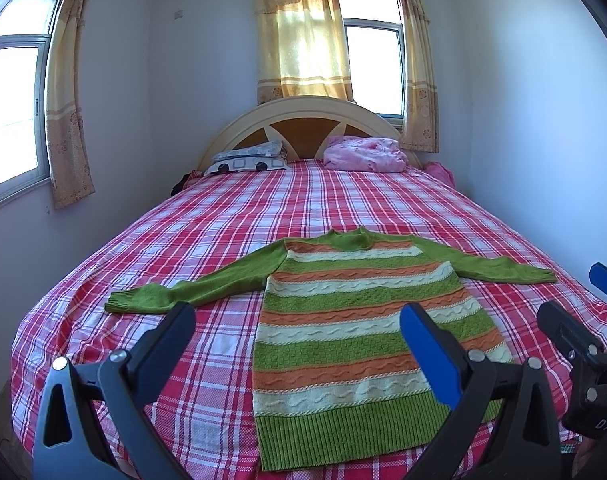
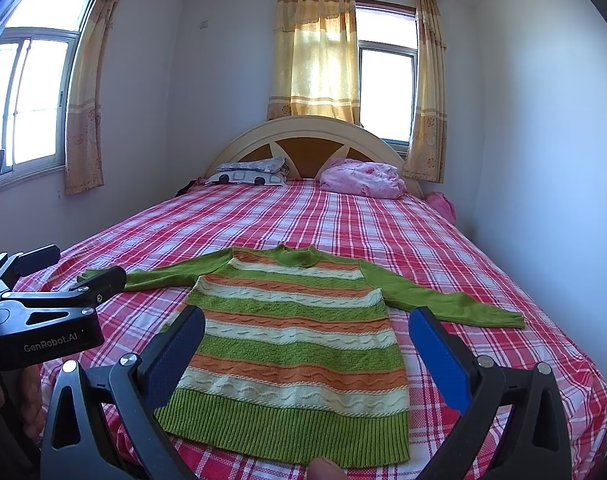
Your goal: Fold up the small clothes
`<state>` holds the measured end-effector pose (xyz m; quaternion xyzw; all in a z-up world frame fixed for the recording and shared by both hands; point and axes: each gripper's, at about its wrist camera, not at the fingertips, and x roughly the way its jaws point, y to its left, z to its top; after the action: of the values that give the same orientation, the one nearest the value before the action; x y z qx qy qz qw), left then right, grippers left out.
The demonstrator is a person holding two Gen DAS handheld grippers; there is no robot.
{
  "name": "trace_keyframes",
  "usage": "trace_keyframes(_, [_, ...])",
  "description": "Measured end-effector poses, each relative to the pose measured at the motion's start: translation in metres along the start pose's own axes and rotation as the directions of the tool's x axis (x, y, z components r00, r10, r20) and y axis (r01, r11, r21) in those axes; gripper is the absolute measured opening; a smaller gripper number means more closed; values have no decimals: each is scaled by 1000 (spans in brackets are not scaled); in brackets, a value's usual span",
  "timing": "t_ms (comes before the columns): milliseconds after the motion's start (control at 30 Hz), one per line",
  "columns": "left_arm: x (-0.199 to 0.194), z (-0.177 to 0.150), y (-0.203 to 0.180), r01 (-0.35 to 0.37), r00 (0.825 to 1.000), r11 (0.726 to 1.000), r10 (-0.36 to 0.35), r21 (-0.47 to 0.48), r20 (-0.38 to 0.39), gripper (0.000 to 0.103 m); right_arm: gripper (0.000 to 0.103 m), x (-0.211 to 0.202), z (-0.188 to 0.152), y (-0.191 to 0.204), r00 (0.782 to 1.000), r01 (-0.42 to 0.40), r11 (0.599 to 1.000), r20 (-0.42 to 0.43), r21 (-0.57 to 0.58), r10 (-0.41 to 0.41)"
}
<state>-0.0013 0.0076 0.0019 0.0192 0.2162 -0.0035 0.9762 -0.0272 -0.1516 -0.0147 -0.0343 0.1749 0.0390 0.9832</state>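
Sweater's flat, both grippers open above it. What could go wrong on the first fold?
1. The striped knit sweater is thick and stretchy; a pinch at one sleeve may drag the body askew rather than fold it.
2. The ribbed hem lies near the bed's front edge, so a pull toward the person might slide it off.
3. The left gripper and right gripper hang close together and could collide. A pinch might also catch the plaid sheet.

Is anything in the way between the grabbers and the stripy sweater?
Nothing visible is. The sweater lies flat on the bed, sleeves spread. The left gripper and right gripper hover open over its near end, with only air between.
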Motion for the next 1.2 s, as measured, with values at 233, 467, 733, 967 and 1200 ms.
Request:
trace_keyframes(233, [0,-1,1,-1,1000,1000,1,-5,-3,103,102,0,0,2,1000,-4,1000,-1,-2,4])
trace_keyframes(467, [2,-1,2,-2,1000,1000,2,-5,-7,103,102,1,-1,3,1000,-6,1000,-8,0,6])
trace_keyframes(733, [12,-5,2,-4,999,1000,3,-8,-34,103,102,12,-7,1,999,-21,1000,-32,3,21])
trace_keyframes(967, [31,-14,-6,-9,998,1000,10,25,-60,103,102,32,-17,-11,996,-52,998,-70,38,55])
trace_keyframes(1200, [74,-22,-9,-4,992,999,10,44,-125,103,102,77,-39,-31,987,-31,997,-156,67,41])
